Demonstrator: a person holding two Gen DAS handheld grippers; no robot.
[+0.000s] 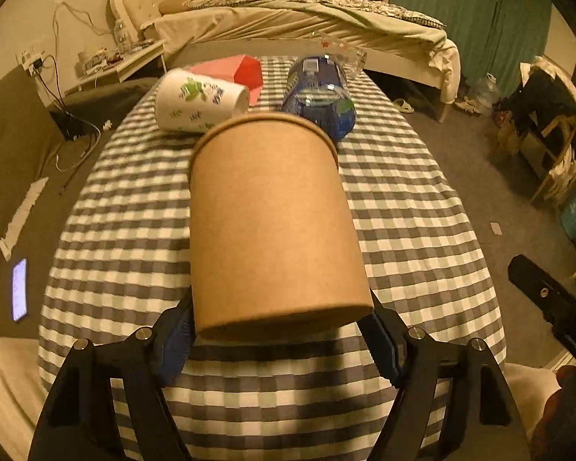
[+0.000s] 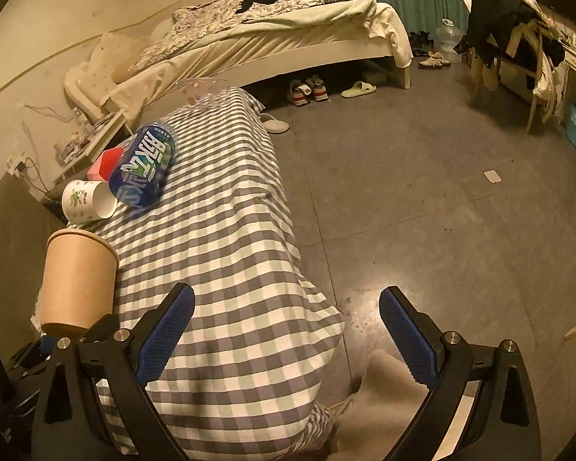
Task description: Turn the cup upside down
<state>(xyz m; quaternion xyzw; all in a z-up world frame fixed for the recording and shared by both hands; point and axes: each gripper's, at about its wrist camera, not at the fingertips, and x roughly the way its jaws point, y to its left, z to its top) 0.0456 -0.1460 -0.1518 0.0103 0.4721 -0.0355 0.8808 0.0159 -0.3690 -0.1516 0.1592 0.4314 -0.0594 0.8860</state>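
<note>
A brown paper cup (image 1: 272,223) is held in my left gripper (image 1: 284,342), whose blue pads press its base from both sides. The cup stands roughly upright, rim at the top, above the checkered tablecloth (image 1: 422,238). In the right wrist view the same cup (image 2: 78,276) shows at the left, lifted off the cloth. My right gripper (image 2: 288,330) is open and empty, hanging over the table's right edge and the floor.
A white printed cup (image 1: 201,101) lies on its side at the far end of the table, beside a pink box (image 1: 238,73), a blue bottle (image 1: 320,96) lying down and a clear glass (image 1: 345,53). A bed (image 1: 307,19) stands behind; a chair (image 2: 518,50) with clothes at right.
</note>
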